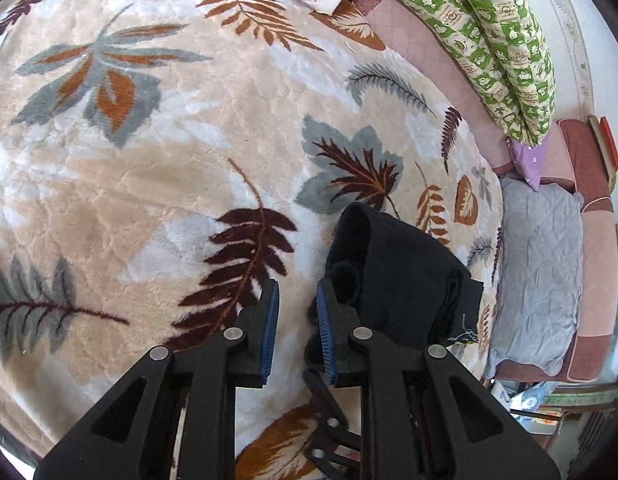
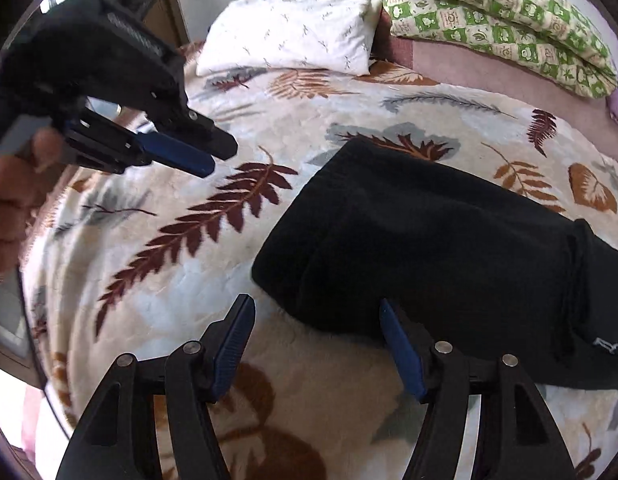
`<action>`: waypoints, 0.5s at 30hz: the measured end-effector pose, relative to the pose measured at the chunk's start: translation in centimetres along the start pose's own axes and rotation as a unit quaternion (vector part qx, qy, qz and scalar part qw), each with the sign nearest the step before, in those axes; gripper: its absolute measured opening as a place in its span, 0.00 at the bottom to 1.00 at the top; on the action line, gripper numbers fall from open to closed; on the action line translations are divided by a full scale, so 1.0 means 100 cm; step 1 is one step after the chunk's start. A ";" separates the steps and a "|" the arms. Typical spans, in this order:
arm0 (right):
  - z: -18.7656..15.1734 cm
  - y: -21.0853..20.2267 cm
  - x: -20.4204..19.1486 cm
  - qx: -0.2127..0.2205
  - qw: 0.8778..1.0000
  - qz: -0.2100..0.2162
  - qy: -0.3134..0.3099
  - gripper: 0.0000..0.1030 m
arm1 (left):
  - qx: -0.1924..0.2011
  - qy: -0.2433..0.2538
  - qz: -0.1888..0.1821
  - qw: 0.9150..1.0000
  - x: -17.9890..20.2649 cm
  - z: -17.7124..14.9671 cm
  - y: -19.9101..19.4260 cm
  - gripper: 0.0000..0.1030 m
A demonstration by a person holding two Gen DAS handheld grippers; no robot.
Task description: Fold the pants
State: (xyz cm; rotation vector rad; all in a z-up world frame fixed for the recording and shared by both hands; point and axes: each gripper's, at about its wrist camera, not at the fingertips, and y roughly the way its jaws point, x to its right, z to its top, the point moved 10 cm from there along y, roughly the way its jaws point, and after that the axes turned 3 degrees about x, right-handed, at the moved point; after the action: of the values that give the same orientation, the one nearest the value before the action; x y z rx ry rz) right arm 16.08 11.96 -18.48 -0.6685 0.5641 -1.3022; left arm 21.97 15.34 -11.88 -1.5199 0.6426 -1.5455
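Observation:
Black pants lie folded into a thick bundle on a cream blanket with a leaf pattern. In the left wrist view the pants lie just right of my left gripper. Its blue pads stand a narrow gap apart, with only blanket showing between them. The right wrist view shows that left gripper at upper left, held by a person's hand above the blanket. My right gripper is open wide at the bundle's near edge. Its right finger is against the cloth, and neither pad presses on it.
A white pillow lies at the head of the bed, and a green patterned quilt beside it on a pink sheet. A grey pillow and a purple cloth lie right of the blanket.

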 end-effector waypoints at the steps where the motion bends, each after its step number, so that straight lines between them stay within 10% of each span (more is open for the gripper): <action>1: 0.001 0.008 0.001 -0.004 1.000 -0.012 -0.003 0.68 | -0.002 -0.003 -0.005 1.000 0.001 0.002 0.003 0.16; 3: 0.005 0.016 0.003 -0.003 1.000 -0.027 -0.009 0.69 | -0.006 -0.009 -0.012 1.000 0.004 0.008 0.011 0.16; 8: 0.014 0.015 0.023 0.013 0.998 0.011 0.056 0.29 | -0.038 -0.022 -0.056 0.997 0.018 0.012 0.034 0.16; 15: 0.011 0.013 0.031 0.008 0.996 0.033 0.080 0.26 | -0.047 -0.051 -0.178 0.982 0.038 0.017 0.046 0.16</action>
State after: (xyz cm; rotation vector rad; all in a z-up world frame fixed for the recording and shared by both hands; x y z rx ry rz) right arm 18.29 9.20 -18.66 -0.5306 0.7000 -1.3045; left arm 25.05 10.15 -13.46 -1.8496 0.4020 -1.7041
